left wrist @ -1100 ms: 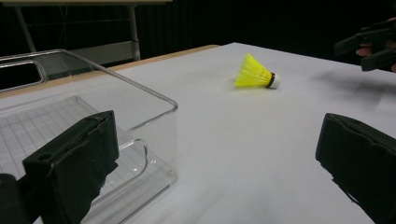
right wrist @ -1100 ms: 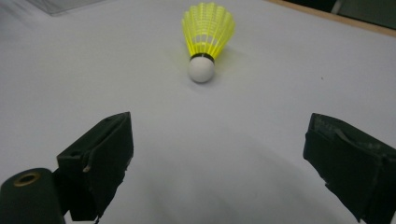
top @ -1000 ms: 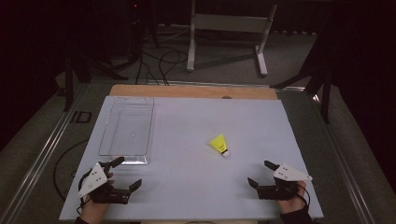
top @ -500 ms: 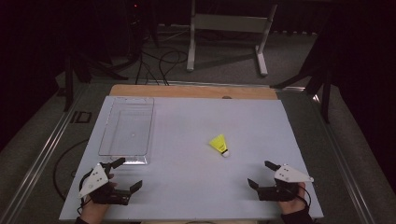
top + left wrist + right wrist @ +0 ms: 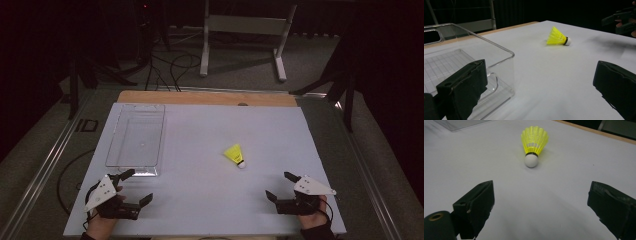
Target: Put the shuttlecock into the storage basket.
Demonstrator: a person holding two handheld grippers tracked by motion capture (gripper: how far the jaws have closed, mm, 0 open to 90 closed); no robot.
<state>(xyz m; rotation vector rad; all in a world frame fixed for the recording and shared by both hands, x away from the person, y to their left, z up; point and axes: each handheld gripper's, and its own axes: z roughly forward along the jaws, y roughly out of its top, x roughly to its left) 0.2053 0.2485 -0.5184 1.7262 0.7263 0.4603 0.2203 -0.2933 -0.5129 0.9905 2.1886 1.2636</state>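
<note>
both your claws gape empty; at twelve o'clock from your right gripper (image 5: 541, 202), the yellow shuttlecock (image 5: 534, 145) rolls off if you nudge its cork.

The clear tray (image 5: 474, 62) runs off the left edge of the left gripper view, one jaw covering its near wall.

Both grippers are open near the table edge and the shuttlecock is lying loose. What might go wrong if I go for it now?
The shuttlecock lies on its side, cork toward the right gripper; a nudge may roll it away. Squeezing the yellow skirt could crush it. The left gripper sits close to the clear tray and may bump it.
</note>
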